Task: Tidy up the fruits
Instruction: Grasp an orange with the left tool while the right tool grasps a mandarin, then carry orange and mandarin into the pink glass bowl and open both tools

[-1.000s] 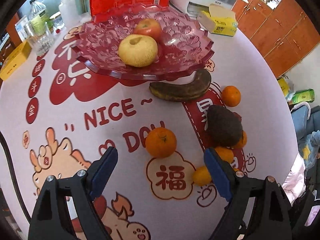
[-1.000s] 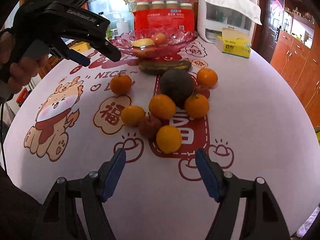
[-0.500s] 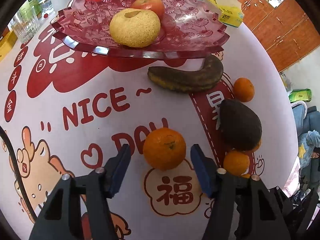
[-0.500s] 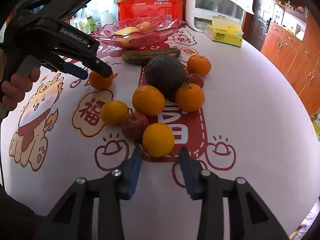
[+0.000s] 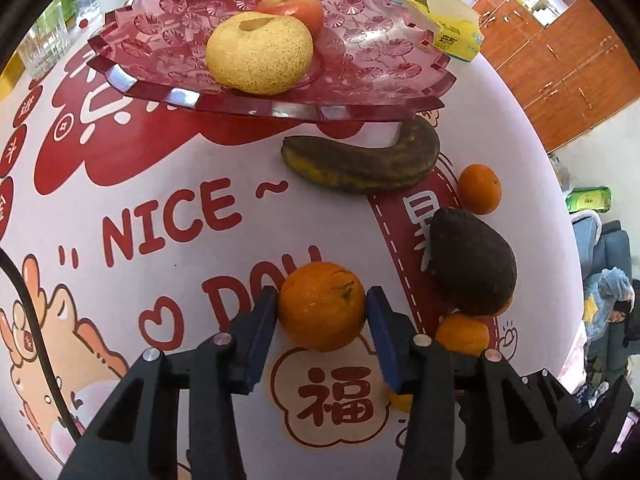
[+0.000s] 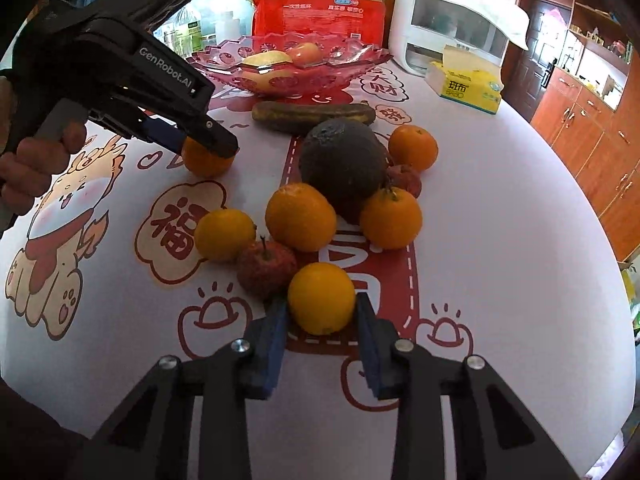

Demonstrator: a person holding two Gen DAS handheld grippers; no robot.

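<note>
Fruits lie loose over the printed worktop point(image 6: 500, 240) near the red glass fruit dish point(image 5: 168, 92), which so far holds only a melon point(image 5: 259, 53) and an apple point(image 5: 294, 6), so I take one in each hand to carry across. My left gripper point(image 5: 322, 314) has just been closing around a lone tangerine point(image 5: 322, 306), its blue pads now pressing both sides. To the right sit the blackened banana point(image 5: 360, 164) and a dark avocado point(image 5: 472, 264). My right gripper point(image 6: 321, 312) has just been closing too, clamped on the nearest yellow orange point(image 6: 321, 298) beside a small red apple point(image 6: 266, 270).
</note>
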